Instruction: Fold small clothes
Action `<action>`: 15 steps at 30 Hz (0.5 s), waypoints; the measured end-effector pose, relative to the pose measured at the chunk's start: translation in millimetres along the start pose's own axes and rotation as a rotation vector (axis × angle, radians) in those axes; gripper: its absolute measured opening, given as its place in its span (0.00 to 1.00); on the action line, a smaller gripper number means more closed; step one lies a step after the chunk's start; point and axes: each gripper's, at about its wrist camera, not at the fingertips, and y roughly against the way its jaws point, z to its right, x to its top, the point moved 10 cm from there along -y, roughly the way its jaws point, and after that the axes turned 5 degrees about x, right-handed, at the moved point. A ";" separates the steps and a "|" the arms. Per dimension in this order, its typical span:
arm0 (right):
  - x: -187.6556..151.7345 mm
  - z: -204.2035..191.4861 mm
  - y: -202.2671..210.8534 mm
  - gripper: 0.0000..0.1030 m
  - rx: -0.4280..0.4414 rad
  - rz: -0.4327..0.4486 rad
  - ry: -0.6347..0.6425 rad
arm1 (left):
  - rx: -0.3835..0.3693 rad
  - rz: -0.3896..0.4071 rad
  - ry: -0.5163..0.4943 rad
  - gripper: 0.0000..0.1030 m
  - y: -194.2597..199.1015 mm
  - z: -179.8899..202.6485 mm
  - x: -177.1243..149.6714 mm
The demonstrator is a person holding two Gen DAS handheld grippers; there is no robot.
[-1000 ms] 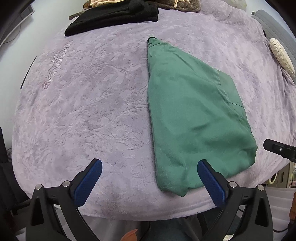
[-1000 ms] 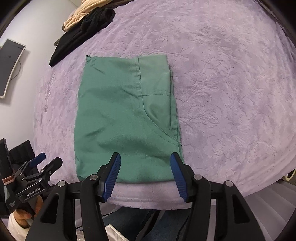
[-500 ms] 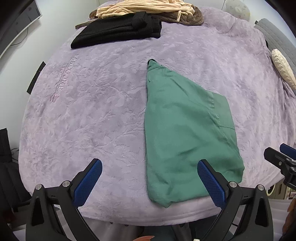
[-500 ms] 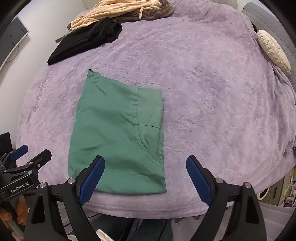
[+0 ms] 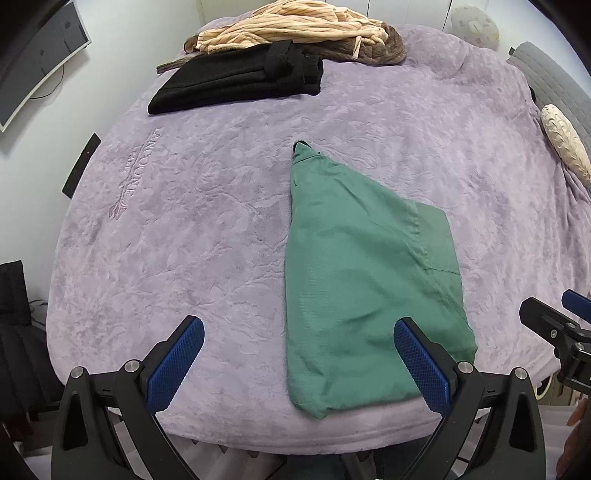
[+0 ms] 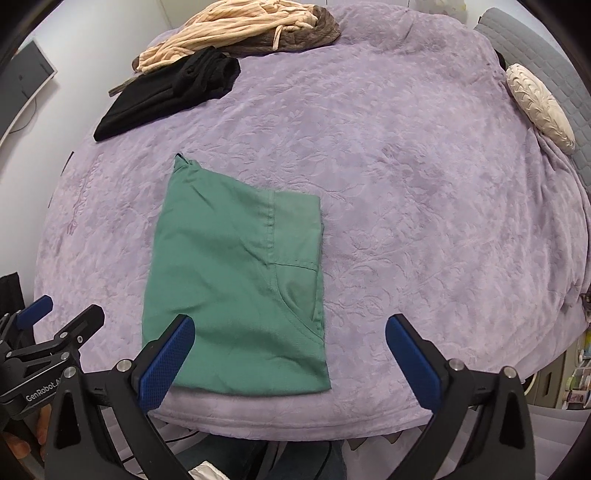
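A green garment (image 5: 362,280) (image 6: 236,288) lies folded flat near the front edge of the purple bedspread (image 5: 207,221) (image 6: 424,206). My left gripper (image 5: 299,354) hangs open above the front edge, its right finger over the garment's near corner, nothing between the blue pads. My right gripper (image 6: 291,354) is open wide above the garment's near right corner, holding nothing. Each gripper shows at the side of the other's view, the left gripper (image 6: 48,332) at the left and the right gripper (image 5: 557,325) at the right.
A folded black garment (image 5: 240,79) (image 6: 170,94) and a beige and brown heap of clothes (image 5: 295,31) (image 6: 240,31) lie at the back of the bed. A cream cushion (image 5: 563,142) (image 6: 539,105) rests at the right edge. A monitor (image 5: 33,62) stands at the left.
Both grippers have risen and drawn back from the green garment, which now looks smaller. The right gripper's jaws opened from half spread to full width. The garment lies as before.
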 end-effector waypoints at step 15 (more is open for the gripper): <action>0.5 1.5 -1.6 1.00 0.003 -0.003 0.000 | 0.006 0.010 -0.002 1.00 3.8 3.5 1.2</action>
